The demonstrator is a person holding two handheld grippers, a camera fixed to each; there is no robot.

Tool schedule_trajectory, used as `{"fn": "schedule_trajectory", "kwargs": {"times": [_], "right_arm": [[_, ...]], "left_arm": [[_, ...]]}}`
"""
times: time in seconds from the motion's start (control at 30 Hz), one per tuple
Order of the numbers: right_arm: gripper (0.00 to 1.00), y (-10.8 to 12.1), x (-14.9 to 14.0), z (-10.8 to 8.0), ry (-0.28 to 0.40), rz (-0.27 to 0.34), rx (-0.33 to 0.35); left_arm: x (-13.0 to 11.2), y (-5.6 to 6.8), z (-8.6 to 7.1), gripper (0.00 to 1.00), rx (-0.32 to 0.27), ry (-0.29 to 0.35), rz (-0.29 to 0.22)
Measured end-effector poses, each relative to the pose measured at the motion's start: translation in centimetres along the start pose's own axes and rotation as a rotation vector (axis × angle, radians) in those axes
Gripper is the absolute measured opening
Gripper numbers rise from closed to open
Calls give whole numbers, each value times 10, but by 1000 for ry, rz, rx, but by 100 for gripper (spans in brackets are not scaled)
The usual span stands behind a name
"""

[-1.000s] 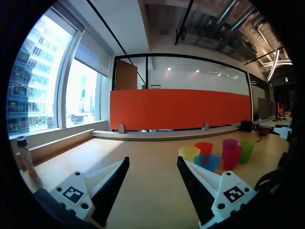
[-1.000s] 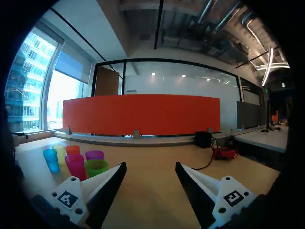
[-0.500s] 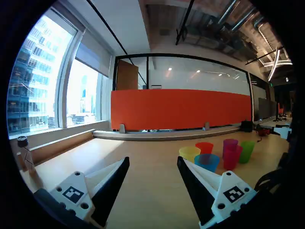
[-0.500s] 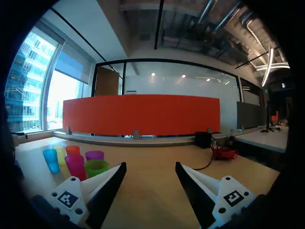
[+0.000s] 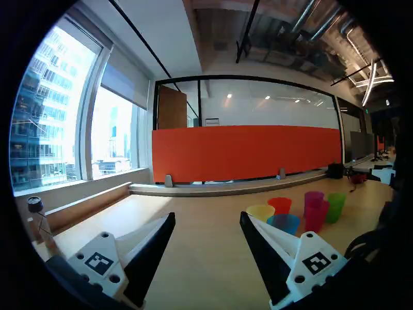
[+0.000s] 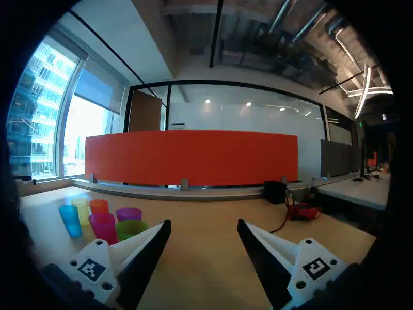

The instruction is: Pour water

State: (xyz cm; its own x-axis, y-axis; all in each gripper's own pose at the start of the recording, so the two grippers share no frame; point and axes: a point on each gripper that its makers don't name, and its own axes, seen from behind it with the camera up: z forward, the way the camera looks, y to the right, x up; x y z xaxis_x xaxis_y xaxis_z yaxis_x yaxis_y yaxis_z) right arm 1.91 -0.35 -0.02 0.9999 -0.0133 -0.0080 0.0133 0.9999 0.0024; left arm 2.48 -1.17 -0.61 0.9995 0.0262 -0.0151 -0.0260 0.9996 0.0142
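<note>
**Desk:** How do the jaws stand?

**Photographer:** Both pairs are spread wide with nothing between them. The left gripper [image 5: 206, 243] and the right gripper [image 6: 204, 243] hang low over a pale wooden worktop [image 5: 206, 206]

**Desk:** Where are the cups?

**Photographer:** Six stand upright in a tight cluster on the worktop. In the left gripper view they sit ahead and to the right: a yellow plastic cup [image 5: 260, 212], a red-orange plastic cup [image 5: 279, 204], a blue plastic cup [image 5: 285, 223] partly hidden behind one finger, a purple plastic cup [image 5: 313, 197], a magenta plastic cup [image 5: 316, 217] and a green plastic cup [image 5: 335, 205]. In the right gripper view the cluster lies to the left, the green one nearest, just beyond a fingertip. Whether any holds water, I cannot tell

**Desk:** And the setting?

**Photographer:** A long orange partition panel [image 5: 242, 152] runs along the far edge, tall windows [image 5: 57, 134] at left. A small red device [image 6: 302, 211] with a cable lies well apart from the cups
</note>
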Motion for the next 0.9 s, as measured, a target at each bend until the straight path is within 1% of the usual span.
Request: {"fn": "schedule_trajectory", "kwargs": {"times": [0.2, 0.3, 0.6, 0.8, 0.9], "right_arm": [[99, -7, 26, 1, 2, -17, 25], [99, -10, 38, 2, -5, -20, 41], [99, -13, 76, 9, -48, 3, 78], [99, -15, 103, 16, -64, 16, 105], [99, -17, 118, 20, -71, 32, 118]], "left_arm": [[18, -4, 4, 93, -12, -22, -35], [29, -4, 7, 93, -24, -29, -44], [68, -8, 19, 93, -48, -50, -33], [93, -5, 29, 93, -73, -57, -33], [103, -3, 33, 93, -85, -68, -41]]}}
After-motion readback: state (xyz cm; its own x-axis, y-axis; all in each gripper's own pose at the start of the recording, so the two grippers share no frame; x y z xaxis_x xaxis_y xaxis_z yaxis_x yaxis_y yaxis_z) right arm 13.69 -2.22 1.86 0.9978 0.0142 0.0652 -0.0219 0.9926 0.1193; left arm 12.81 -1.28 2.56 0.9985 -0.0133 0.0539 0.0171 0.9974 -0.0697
